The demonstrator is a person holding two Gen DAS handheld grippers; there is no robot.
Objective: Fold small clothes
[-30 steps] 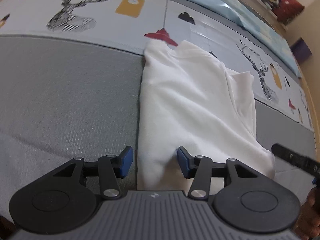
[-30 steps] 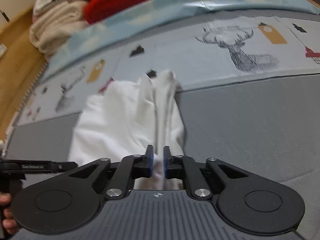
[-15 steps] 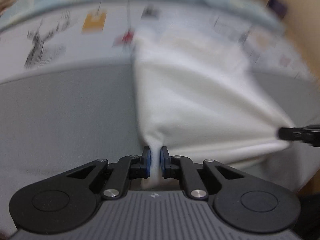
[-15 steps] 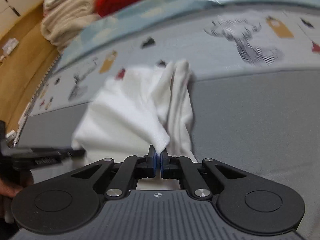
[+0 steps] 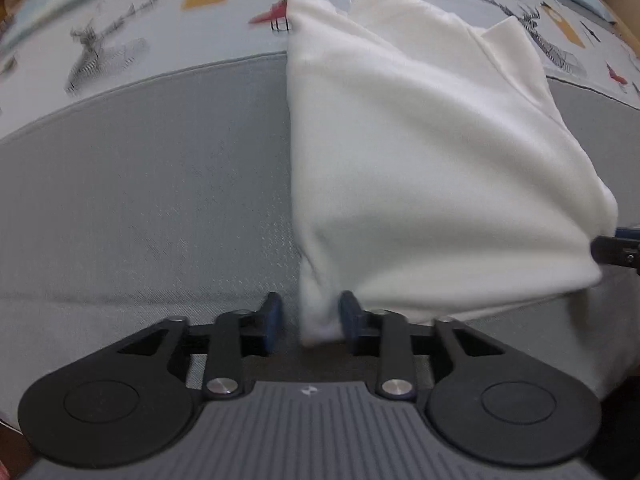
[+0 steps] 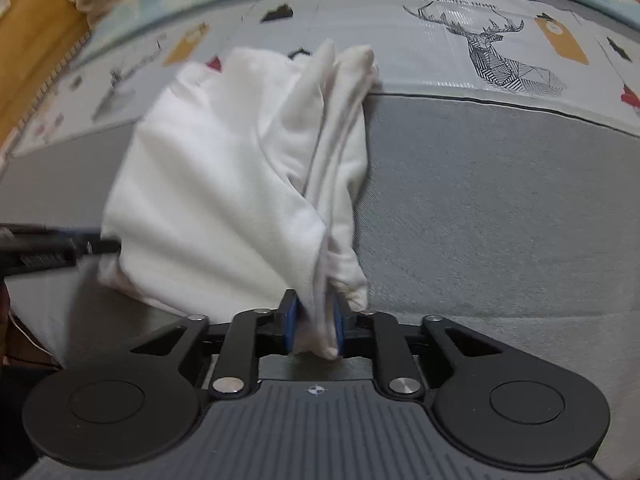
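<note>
Left tool (image 5: 307, 320): jaws opening, partly spread; a corner of the white garment (image 5: 420, 168) hung between the pads, touching the right pad, clear of the left one.

Right tool (image 6: 313, 320): jaws opening, narrower gap, with a bunched corner of the garment (image 6: 224, 184) filling the space between the blue pads.

Garment lay on the grey mattress (image 5: 140, 184), its far end over the deer-print sheet (image 6: 500, 56). Long axis ran from the tools toward that sheet.
</note>
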